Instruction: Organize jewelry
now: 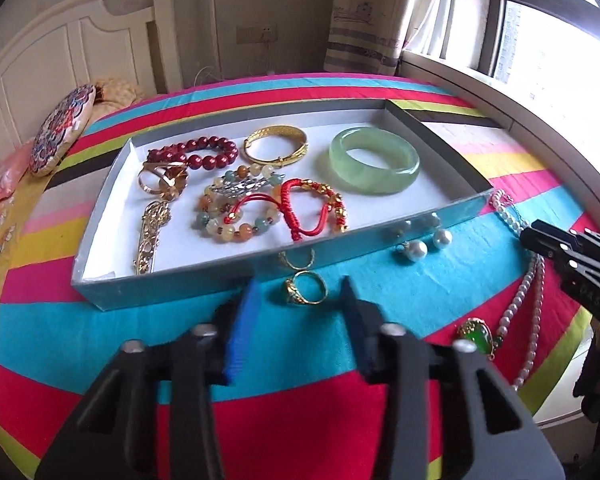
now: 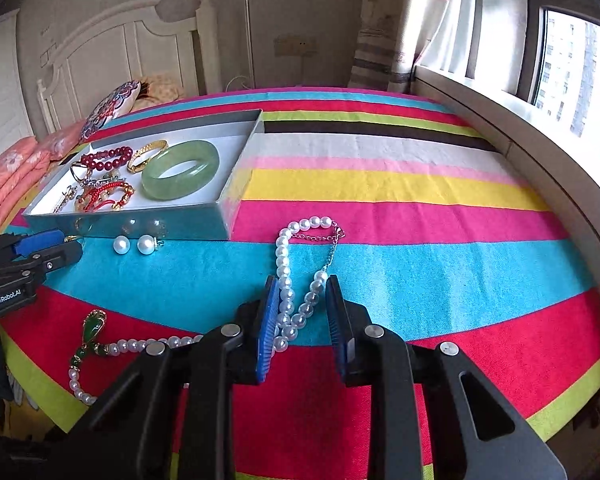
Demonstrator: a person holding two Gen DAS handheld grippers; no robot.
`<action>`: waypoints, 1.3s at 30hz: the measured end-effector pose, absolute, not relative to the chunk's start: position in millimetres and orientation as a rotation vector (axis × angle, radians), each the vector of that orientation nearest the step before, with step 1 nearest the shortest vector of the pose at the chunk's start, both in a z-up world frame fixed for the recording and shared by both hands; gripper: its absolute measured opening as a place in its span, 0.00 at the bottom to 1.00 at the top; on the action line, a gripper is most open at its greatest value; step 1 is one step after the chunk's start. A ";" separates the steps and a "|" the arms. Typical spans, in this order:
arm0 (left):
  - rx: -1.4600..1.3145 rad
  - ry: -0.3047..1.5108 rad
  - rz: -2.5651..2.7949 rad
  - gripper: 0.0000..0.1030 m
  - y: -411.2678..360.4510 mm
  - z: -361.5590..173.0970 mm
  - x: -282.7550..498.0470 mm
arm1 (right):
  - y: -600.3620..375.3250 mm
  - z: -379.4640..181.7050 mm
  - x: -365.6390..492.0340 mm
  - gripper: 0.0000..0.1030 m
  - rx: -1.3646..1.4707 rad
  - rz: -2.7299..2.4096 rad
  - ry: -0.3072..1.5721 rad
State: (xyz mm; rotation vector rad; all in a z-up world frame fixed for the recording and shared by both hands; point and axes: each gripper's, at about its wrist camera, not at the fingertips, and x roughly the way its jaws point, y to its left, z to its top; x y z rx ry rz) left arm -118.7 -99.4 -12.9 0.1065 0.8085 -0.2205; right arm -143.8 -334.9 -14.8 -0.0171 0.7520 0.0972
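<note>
Here the left gripper point(image 1: 298, 300) gapes wide around a gold ring point(image 1: 305, 287) just outside the tray's point(image 1: 188, 276) near wall; bare bedspread point(image 2: 420, 216) stretches toward the window-side edge. The right gripper point(image 2: 302, 298), half open, straddles the pearl necklace point(image 2: 286, 292) without pinching. The tray holds a jade bangle point(image 1: 374, 164), gold bangle point(image 1: 276, 145) and bead bracelets point(image 1: 194, 154).

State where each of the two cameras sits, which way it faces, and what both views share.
Left wrist: rides the left gripper, facing the tray and gold ring; the right gripper shows at right.
Right wrist: rides the right gripper, facing the pearl necklace; the left gripper shows at left.
Shared: tray, jade bangle, pearl earrings, striped cloth.
</note>
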 end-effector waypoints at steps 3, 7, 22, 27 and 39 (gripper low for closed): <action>0.147 0.798 -0.245 0.22 -105.1 -13.2 -122.2 | -338.2 -14.2 -145.2 0.24 0.004 0.101 0.750; 0.143 0.789 -0.265 0.22 -105.4 -13.0 -123.7 | -342.4 -13.2 -146.0 0.25 0.028 0.116 0.755; 0.079 0.785 -0.320 0.14 -97.9 -14.9 -129.0 | -321.8 -12.7 -136.9 0.14 -0.102 0.109 0.774; 0.068 0.784 -0.342 0.29 -95.9 -15.7 -130.3 | -329.2 -11.8 -144.7 0.13 -0.013 0.154 0.751; 0.124 0.780 -0.362 0.19 -111.9 -15.7 -132.1 | -339.9 6.1 -155.2 0.01 0.070 0.191 0.689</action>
